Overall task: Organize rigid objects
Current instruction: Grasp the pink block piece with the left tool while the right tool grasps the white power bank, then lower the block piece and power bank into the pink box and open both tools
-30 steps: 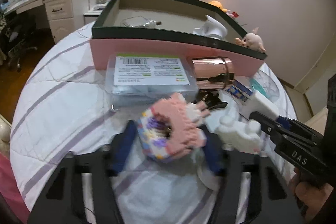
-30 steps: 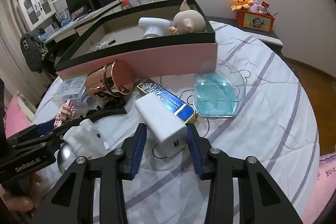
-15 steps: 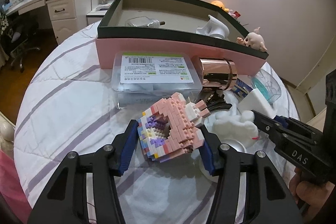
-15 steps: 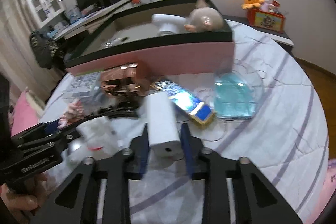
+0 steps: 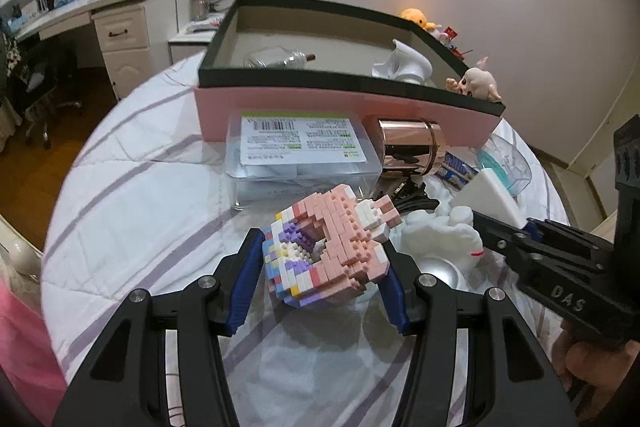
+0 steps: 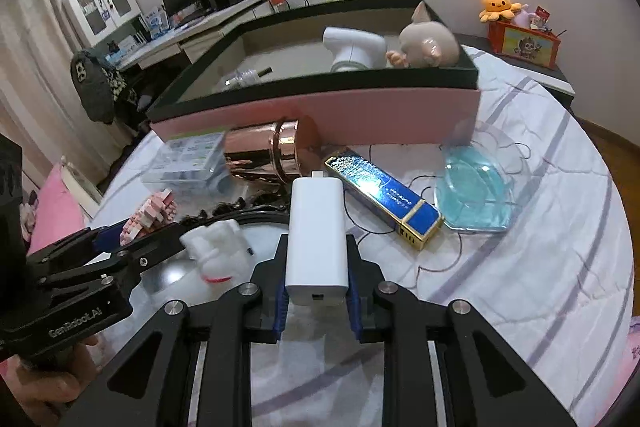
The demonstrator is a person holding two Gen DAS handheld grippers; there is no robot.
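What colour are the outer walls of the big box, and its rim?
Pink walls with a dark green-black rim on the box; clearest in the right wrist view.

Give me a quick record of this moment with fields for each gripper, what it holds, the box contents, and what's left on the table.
left gripper: shut on brick figure
right gripper: shut on white power bank
box: holds white nozzle, doll, clear bottle
still on table: rose-gold cup, blue-gold case, labelled clear box, blue dish, white plush
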